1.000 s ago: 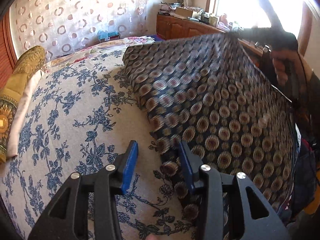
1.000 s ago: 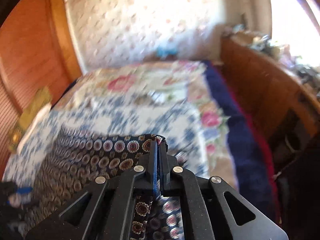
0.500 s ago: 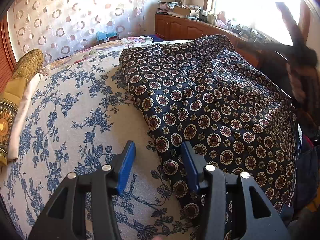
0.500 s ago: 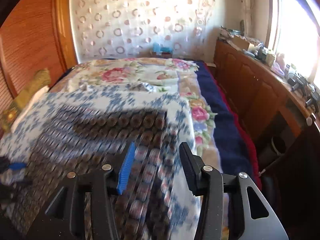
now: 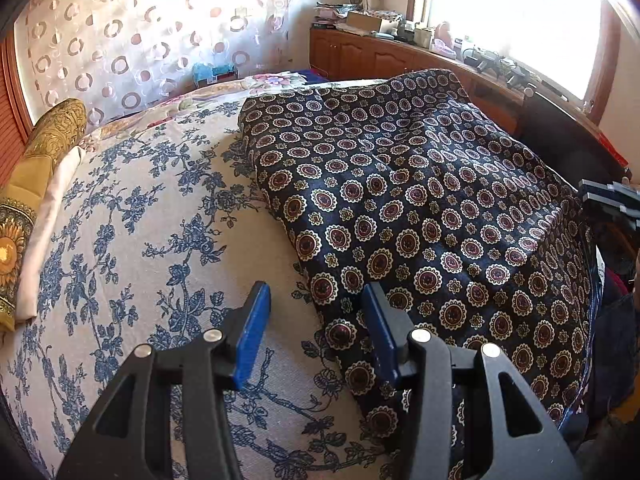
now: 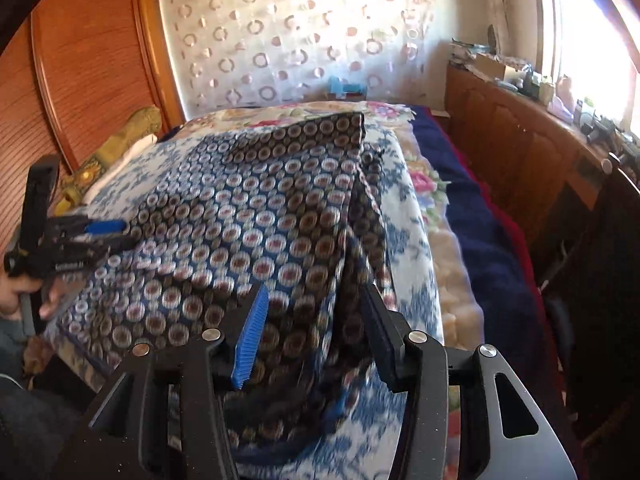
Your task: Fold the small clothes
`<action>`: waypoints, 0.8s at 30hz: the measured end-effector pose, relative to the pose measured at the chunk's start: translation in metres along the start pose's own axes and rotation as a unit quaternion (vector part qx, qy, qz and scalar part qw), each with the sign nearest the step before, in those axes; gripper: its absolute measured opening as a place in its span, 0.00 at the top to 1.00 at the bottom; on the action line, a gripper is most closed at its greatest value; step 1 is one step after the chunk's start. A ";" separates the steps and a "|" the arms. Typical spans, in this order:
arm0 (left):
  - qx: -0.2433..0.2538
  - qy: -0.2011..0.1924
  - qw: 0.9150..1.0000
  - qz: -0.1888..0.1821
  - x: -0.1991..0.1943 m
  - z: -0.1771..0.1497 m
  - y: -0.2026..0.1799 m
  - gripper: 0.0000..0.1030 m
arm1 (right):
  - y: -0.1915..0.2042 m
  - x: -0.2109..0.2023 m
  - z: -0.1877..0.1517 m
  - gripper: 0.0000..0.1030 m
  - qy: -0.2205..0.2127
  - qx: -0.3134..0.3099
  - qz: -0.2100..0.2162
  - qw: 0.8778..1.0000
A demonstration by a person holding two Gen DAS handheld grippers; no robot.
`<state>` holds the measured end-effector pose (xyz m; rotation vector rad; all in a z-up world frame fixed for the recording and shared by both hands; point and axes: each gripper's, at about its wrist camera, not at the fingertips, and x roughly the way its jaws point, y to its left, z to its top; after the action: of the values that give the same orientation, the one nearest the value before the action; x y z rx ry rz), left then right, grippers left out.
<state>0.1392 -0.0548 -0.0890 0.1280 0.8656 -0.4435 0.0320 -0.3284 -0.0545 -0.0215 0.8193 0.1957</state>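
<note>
While both grippers' fingers gape empty, patterned cloth (image 5: 420, 200) spread on floral bedspread (image 5: 132, 216), wooden cabinet (image 6: 520, 140) beside.

Bed (image 5: 120, 240) is wearing a cream cover with blue floral print. Dark medallion-print cloth (image 5: 420, 208) is lying spread flat across its right side, one edge hanging over the bed's side. Gold patterned pillow (image 5: 48, 148) is sitting at the headboard end, white folded fabric (image 5: 48, 208) lying just beside it.

Both grippers, left gripper (image 5: 316, 320) and right gripper (image 6: 314, 316), have matte black frames, silver screws, blue finger pads (image 5: 252, 332).
</note>
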 end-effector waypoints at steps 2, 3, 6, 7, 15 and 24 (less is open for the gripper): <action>0.000 0.000 1.000 0.000 0.000 0.000 0.000 0.54 | 0.005 0.000 -0.007 0.53 0.007 -0.003 0.002 1.000; 0.000 0.000 1.000 0.000 0.000 0.000 0.000 0.53 | 0.008 -0.001 -0.010 0.53 0.009 -0.006 0.004 1.000; 0.000 0.000 1.000 0.000 0.000 0.000 0.000 0.53 | 0.017 0.001 -0.017 0.53 0.015 -0.018 0.009 1.000; 0.000 0.000 1.000 0.000 0.000 0.000 0.000 0.53 | 0.019 0.003 -0.018 0.53 0.016 -0.020 0.009 1.000; -0.002 0.000 1.000 -0.002 0.000 0.000 0.001 0.53 | 0.017 0.018 -0.025 0.53 0.028 -0.021 -0.008 0.999; 0.002 0.000 1.000 0.004 0.000 0.000 -0.001 0.53 | 0.009 0.026 -0.023 0.59 0.021 -0.008 -0.014 1.000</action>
<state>0.1385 -0.0558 -0.0891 0.1358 0.8644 -0.4381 0.0311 -0.3179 -0.0887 -0.0515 0.8595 0.1754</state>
